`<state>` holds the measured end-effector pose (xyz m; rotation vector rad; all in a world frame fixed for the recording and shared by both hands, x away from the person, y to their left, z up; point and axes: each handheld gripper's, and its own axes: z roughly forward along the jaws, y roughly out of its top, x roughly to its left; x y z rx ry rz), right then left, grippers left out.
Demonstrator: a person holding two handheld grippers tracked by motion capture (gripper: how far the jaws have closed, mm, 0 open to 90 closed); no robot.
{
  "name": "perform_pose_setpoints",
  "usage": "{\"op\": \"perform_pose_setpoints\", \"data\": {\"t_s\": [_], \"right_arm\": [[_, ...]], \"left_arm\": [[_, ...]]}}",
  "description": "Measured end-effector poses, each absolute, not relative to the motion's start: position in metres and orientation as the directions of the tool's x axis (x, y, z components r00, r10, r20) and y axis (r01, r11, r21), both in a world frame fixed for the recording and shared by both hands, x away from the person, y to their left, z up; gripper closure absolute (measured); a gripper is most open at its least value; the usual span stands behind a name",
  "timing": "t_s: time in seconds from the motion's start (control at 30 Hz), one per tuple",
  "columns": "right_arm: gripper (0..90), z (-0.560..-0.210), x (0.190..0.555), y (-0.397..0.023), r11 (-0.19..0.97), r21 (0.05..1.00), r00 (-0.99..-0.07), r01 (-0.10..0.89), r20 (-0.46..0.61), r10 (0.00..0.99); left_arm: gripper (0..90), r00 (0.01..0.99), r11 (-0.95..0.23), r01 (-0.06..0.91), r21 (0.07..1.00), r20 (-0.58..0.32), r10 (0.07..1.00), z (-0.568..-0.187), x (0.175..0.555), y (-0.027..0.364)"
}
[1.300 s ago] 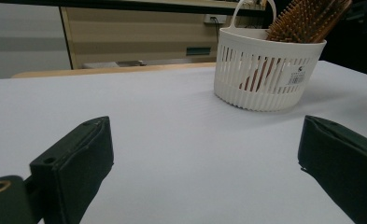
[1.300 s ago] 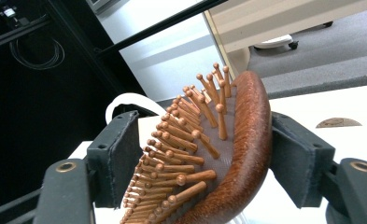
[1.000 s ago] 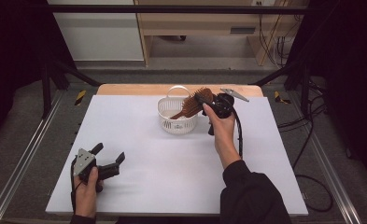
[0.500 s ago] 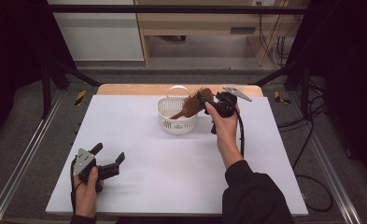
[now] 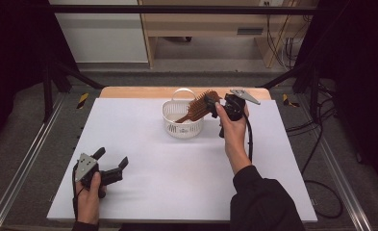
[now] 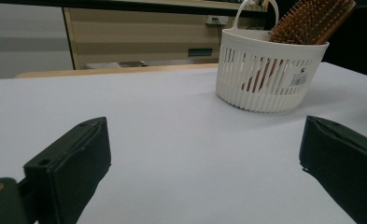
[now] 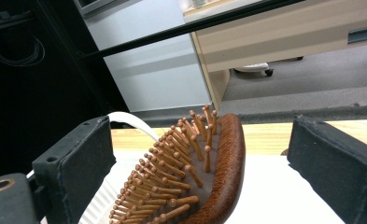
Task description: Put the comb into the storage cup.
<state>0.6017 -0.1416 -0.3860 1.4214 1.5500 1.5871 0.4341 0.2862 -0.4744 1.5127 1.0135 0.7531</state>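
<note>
High view: white basket [image 5: 182, 122] is sitting upper centre of the frame on the white table [image 5: 177, 183], brown hairbrush [image 5: 198, 107] is standing tilted in it, handle down inside, bristle head sticking out over the right rim. Right gripper [image 5: 214, 103] is sitting just right of the basket at the brush head, hand around its body, cable hanging down the forearm. Left gripper [image 5: 110, 162] is resting at lower left of the frame, well apart from the basket, jaws spread wide with nothing in them

Left gripper view: both black jaws are rising at the bottom corners, far apart, bare table between them. Basket [image 6: 271, 70] is standing upper right of the frame, brush head [image 6: 312, 18] leaning out over its rim at the top right

Right gripper view: jaws have just been opening and are standing wide. Brush head [image 7: 197, 177] is lying between them at bottom centre, bristles facing upper left, pads clear of it on both sides. Basket handle [image 7: 130, 122] is showing just behind the left jaw
</note>
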Motion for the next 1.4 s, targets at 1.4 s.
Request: {"op": "perform_pose_setpoints", "data": {"t_s": [1.4], "right_arm": [[7.0,-0.365,0.587,-0.157,-0.058,0.983,-0.327,0.174,0.113,0.938]], "left_arm": [[2.2,0.418,-0.01,0.193,0.981,-0.073,0.905,-0.474,0.434,0.289]]}}
